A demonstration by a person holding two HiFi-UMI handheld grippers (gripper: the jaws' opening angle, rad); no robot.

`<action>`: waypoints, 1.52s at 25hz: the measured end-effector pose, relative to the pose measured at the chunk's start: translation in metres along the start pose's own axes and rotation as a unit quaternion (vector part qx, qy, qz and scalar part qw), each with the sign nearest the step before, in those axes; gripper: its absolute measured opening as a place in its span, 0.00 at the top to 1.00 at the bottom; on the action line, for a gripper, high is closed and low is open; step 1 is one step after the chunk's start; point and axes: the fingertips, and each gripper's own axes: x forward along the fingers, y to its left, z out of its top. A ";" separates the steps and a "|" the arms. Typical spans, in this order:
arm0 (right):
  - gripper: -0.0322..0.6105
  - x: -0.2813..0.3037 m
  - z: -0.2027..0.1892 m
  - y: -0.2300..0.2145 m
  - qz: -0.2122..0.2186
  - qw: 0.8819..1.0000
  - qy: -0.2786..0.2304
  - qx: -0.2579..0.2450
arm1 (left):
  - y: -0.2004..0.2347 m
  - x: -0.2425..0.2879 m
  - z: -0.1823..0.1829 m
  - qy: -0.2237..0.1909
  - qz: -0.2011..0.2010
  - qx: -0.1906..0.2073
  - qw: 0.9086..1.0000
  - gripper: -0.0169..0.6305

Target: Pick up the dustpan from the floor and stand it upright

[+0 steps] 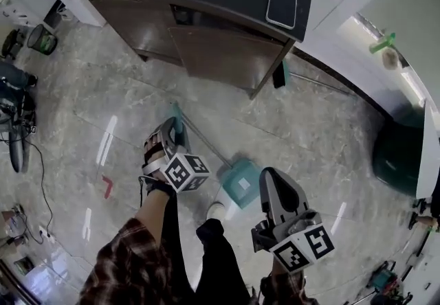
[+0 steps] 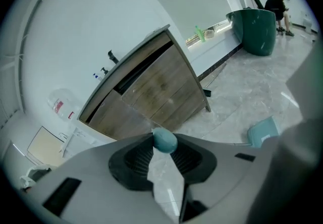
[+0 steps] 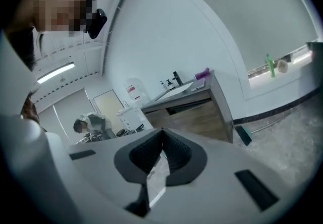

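Two jaw tips of the left gripper (image 1: 172, 133) pinch just the rounded end (image 2: 164, 140) of the teal plastic long-handled dustpan (image 1: 240, 183), its pan down on the glossy marble floor (image 1: 130, 91) at centre frame. That end could slip free and topple it. The right gripper (image 3: 161, 133) is closed and empty.

Two grippers are counted: left gripper (image 1: 176, 126), right gripper (image 1: 270, 176). One dustpan (image 1: 240, 183), one cabinet (image 1: 213, 49), one phone (image 1: 281, 5) at upper centre, and one green bin (image 1: 395, 156) at right edge are recorded.

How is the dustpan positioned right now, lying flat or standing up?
Standing, though leaning: the dustpan rests on the floor while its handle rises into the left claw, which pinches its teal tip.
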 end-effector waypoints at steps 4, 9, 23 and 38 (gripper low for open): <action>0.93 -0.040 0.014 0.002 0.016 1.000 -0.007 -0.016 | -0.029 -0.052 0.021 -0.016 0.026 0.033 0.999 0.82; 0.93 -0.086 0.022 0.001 0.026 0.999 -0.018 -0.023 | -0.072 -0.106 0.049 -0.040 0.042 0.082 0.995 0.82; 0.93 -0.176 0.032 -0.017 -0.014 0.999 -0.034 -0.010 | -0.182 -0.212 0.097 -0.111 0.017 0.166 0.980 0.79; 0.93 -0.248 0.024 -0.001 -0.094 0.992 -0.084 0.017 | -0.243 -0.278 0.080 -0.179 -0.026 0.293 0.939 0.75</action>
